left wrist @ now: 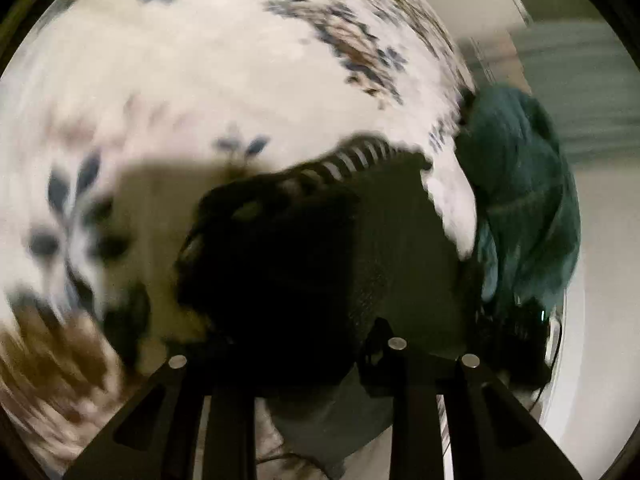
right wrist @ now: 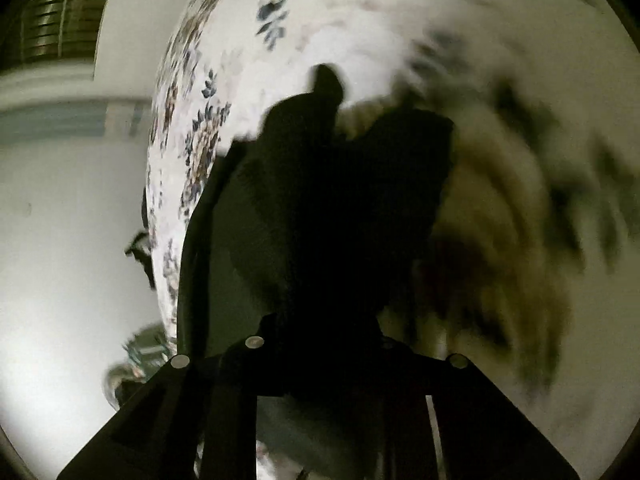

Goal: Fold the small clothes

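Both hand-held grippers sit over a dark garment on the floral bed sheet, everything smeared by motion blur.

From my left hand-held gripper [left wrist: 320,344] I see the dark garment [left wrist: 320,240] right in front of the fingers, lying on the white bed sheet [left wrist: 200,80] with blue and brown flowers; a ribbed striped edge [left wrist: 352,160] runs along its far side. The fabric hides the fingertips, so I cannot tell whether this gripper is gripping it. A teal cloth [left wrist: 520,184] lies bunched just beside the garment, on the right of this view. From my right hand-held gripper [right wrist: 332,360] the same dark garment [right wrist: 328,208] fills the centre, against the sheet [right wrist: 360,20]; its fingertips are lost in black, so I cannot tell its state either.
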